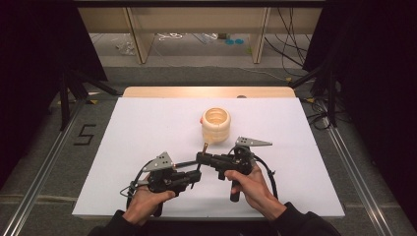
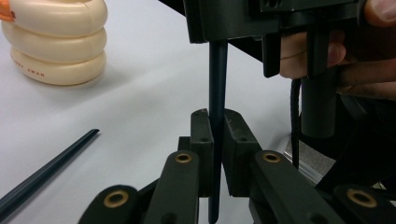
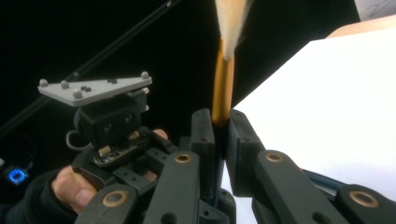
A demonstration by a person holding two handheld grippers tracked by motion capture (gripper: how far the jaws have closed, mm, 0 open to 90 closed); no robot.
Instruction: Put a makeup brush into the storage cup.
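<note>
A: One brush (image 2: 217, 79), two grips. Its dark handle is pinched between the jaws of the left gripper (image 2: 217, 135). Farther up, at the gold ferrule, the jaws of the right gripper (image 3: 219, 125) are pressed onto it too. The pale bristles stick out beyond that.

B: Where does it sit relative to the pot?

A: It is held off the surface (image 1: 147, 123), with the bristle end near the cream ribbed pot (image 1: 215, 125) but not touching it. The pot is upright, mouth open.

B: So a handover, probably, before the brush is stood in the pot?

A: That's my reading. To do it well, only one gripper should let go, and it should open gently so the handle doesn't twist in the other. I'd keep the hold on the handle and free the ferrule, so nothing crowds the pot's rim. Then bring the brush upright over the mouth before lowering.

B: Risks?

A: Clipping the rim could tip the pot. A second dark stick (image 2: 46, 170) lies loose on the surface near the left gripper, so mind that as well.
</note>
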